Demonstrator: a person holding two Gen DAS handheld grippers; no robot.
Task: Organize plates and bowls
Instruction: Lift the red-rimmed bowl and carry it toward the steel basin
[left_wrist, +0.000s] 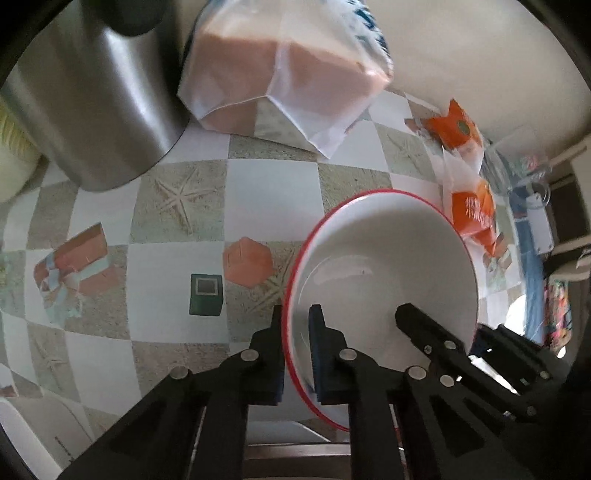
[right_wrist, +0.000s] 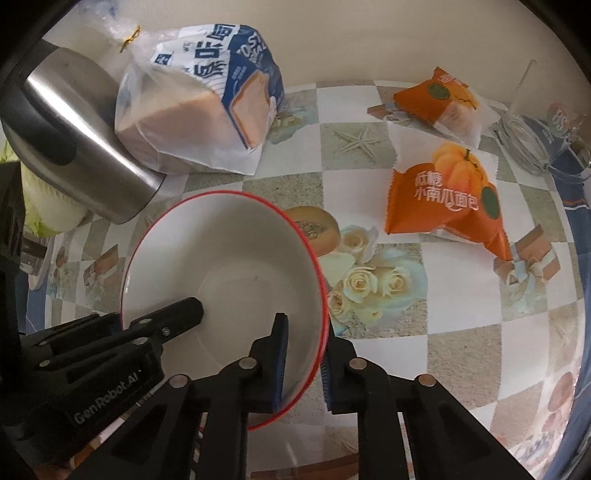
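Gripping one white bowl (left_wrist: 384, 266) with a thin red rim from both sides, I have my left tongs (left_wrist: 295, 314) pinched on its rim at about 7 o'clock in the left wrist view and my right tongs (right_wrist: 304, 332) pinched on the opposite rim at about 5 o'clock in the right wrist view. Each pair has one finger inside the bowl and one outside, closed narrow on the wall. The bowl is glossy and bare inside, tilted, and sits low over the checked worktop (right_wrist: 461, 347); whether it touches the cloth I cannot tell.

At 11 o'clock of the bowl in the right view stands a steel kettle (right_wrist: 85, 147), just beside the rim. A bagged loaf of bread (right_wrist: 199, 110) lies at 12 o'clock, touching the kettle. Two orange snack packets (right_wrist: 443, 199) lie at 2 o'clock, well apart from the bowl, and glassware (right_wrist: 524, 136) stands at the worktop's far right edge. In the left view a second white dish edge (left_wrist: 40, 428) shows at 8 o'clock.
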